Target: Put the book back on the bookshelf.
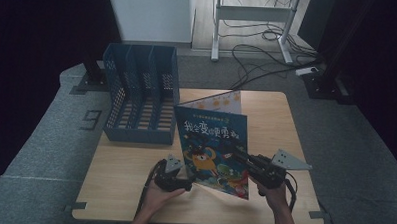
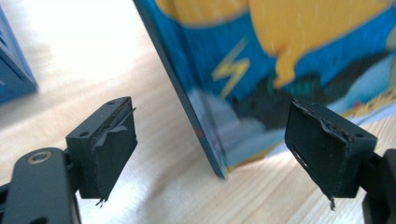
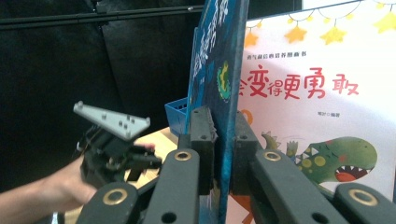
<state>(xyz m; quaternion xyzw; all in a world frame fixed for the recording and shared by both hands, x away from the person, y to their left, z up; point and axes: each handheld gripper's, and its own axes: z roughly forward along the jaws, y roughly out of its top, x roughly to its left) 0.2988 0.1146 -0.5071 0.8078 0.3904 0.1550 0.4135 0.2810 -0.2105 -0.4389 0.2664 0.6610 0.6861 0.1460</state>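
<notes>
One table [image 1: 133, 190]: pale wood, blue file rack [image 1: 141, 97] far left.
Book [image 1: 213, 147]: stands open mid-table, right of the rack; thin, light, glossy, floppy, I judge.
My right gripper [image 3: 223, 154]: clamps the cover's near edge.
My left gripper [image 2: 210, 147]: wide, astride the spine, not touching.

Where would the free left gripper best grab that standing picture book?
Probably the spine low down, coming in level from the book's left. It stands upright, thin edge between the open left gripper pads; the right gripper pinches the cover.
</notes>
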